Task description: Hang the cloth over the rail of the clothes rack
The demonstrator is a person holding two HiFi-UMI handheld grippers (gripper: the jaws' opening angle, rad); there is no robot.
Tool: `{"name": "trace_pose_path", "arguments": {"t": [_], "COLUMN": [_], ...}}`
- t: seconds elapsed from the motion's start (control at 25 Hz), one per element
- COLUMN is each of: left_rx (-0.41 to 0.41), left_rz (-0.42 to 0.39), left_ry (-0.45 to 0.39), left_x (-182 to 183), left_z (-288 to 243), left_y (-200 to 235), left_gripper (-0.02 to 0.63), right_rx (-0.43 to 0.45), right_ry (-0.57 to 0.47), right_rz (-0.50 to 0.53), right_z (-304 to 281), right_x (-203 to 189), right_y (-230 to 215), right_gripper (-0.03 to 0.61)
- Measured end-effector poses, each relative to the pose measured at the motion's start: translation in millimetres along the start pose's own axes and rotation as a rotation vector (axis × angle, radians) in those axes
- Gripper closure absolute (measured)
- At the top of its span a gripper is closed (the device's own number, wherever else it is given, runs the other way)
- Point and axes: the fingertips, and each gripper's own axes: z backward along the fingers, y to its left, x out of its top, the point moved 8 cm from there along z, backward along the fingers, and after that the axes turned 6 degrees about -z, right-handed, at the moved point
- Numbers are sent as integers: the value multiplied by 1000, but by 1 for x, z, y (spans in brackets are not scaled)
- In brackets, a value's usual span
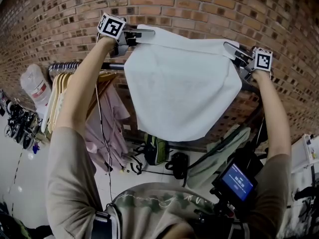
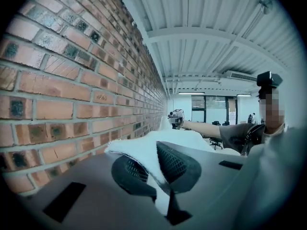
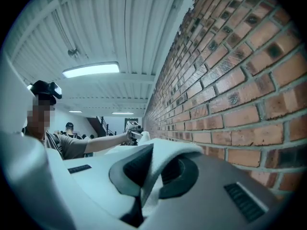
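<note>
- Left end of the rail (image 1: 67, 65): wooden hangers (image 1: 60, 91) and a pink garment (image 1: 107, 118) crowd it. If I drift that way, the cloth (image 1: 184, 88) could land on them and bunch up.
- Middle of the rail: the cloth is held above it, stretched between the 2 grippers in front of the brick wall (image 1: 199, 4). Its body hangs down on my side and hides the bar (so I cannot tell whether any of it touches). I judge it is not draped yet. If I lower it without carrying the top edge past the bar, the whole cloth may slide off towards me.
- Right end of the rail: that corner sits lower than the left one, so an uneven drop could leave the cloth skewed.
- Left gripper (image 1: 144, 33): jaws pressed together on the cloth's top left corner, with white fabric pinched between the pads in its own view.
- Right gripper (image 1: 234, 51): jaws likewise clamped, on the top right corner. Each grip takes only a small bite of corner, so too much tension might tug the cloth free.
</note>
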Motion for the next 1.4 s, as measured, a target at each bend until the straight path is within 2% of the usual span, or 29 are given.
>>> {"name": "trace_pose_path", "arguments": {"t": [0.16, 0.32, 0.4, 0.56, 0.76, 0.84, 0.92, 1.0, 1.16, 1.24, 1.4], "left_rx": [-53, -12, 2, -8, -23, -35, -45, -54, -83, -70, -55], "left_rz": [-61, -64, -50, -20, 79, 102, 133, 179, 248, 270, 275], "left_ry": [-33, -71, -98, -90, -139, -124, -115, -120, -140, -136, -116], "left_x": [-6, -7, -5, -11, -14, -18, -22, -25, -26, -28, -32], "left_z": [-6, -9, -8, -6, -3, -5, -7, -8, -11, -12, -13], "left_y": [-9, -6, -6, -6, -2, -3, -4, -4, -6, -6, -7], "left_gripper": [597, 597, 597, 595, 594, 548, 528, 469, 333, 272, 259], "right_rx": [24, 33, 41, 70, 37, 33, 29, 25, 0, -13, -80], "right_ry": [-5, 10, -4, -71, -75, -65, -60, -59, -66, -88, -132], "right_rz": [4, 18, 20, -21, -32, -34, -43, -58, -63, -68, -62], "right_z": [-2, -3, -3, 1, 2, 0, -2, -3, -1, 1, 9], "right_x": [-8, -11, -10, -6, -3, -4, -4, -5, -5, -4, 1], "right_y": [1, -1, -1, 1, -1, -1, -1, -1, -4, -6, -14], "right_gripper": [562, 562, 563, 561, 561, 560, 554, 441, 416, 345, 344]}}
